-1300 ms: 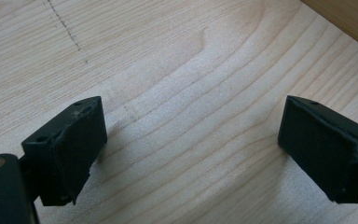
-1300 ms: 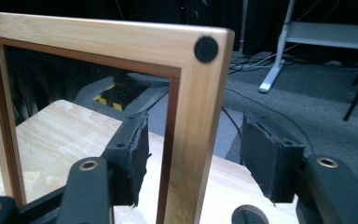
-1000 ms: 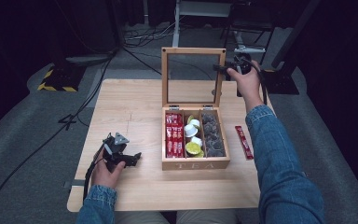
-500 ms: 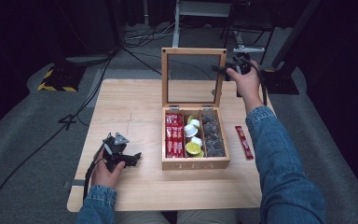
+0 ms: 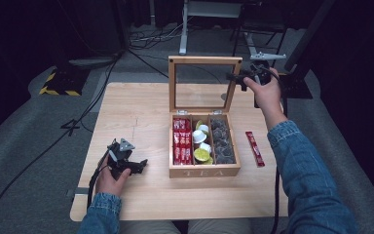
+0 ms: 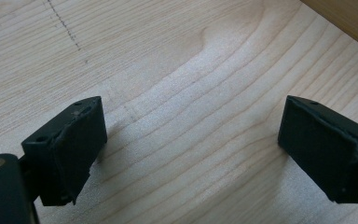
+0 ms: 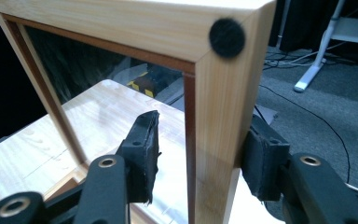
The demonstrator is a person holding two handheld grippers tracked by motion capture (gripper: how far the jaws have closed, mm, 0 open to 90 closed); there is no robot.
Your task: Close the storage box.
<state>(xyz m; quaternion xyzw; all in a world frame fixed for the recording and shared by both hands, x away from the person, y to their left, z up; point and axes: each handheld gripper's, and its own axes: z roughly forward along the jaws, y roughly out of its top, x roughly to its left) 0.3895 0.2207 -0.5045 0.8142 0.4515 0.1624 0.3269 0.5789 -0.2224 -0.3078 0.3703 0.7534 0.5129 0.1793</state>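
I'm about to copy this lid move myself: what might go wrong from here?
The right gripper straddles the upright lid near a corner, one pad apart from the frame, so it may slip. Nothing steadies the tea box; the left gripper rests aside, open. The lid may drop onto the capsules.

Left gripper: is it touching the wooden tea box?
Apart. The high view shows the left gripper lying short of the tea box, with a strip of bare table between them.
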